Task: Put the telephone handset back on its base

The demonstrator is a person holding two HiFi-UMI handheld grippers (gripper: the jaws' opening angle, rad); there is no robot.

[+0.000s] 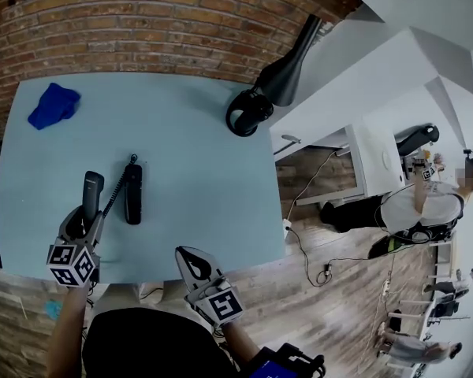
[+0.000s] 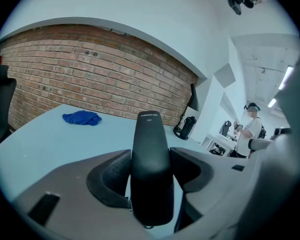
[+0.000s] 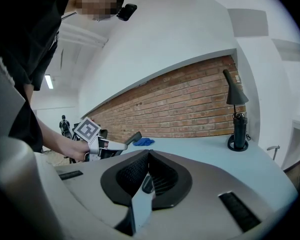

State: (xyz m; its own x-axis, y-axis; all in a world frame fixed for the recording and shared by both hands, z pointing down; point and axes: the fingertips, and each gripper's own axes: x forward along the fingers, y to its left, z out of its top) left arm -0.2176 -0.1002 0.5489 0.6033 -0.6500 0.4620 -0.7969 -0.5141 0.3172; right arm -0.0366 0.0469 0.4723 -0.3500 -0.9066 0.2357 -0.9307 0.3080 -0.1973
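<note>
Grips at mid-body, in the clenched left gripper (image 1: pixel 83 222), the black plastic telephone handset (image 1: pixel 91 190), probably light, stiff and slippery, above the pale blue surface (image 1: pixel 197 124) near its slim black base (image 1: pixel 133 197), with the right gripper (image 1: pixel 188 258) closed on nothing.

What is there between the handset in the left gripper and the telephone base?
Only the cord that joins handset and base; the rest is bare table. The head view shows this.

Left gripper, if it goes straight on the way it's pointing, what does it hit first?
Probably nothing close: the left gripper, shut on the handset, points over bare table toward the brick wall. The blue cloth lies left of that line, the base right of it.
</note>
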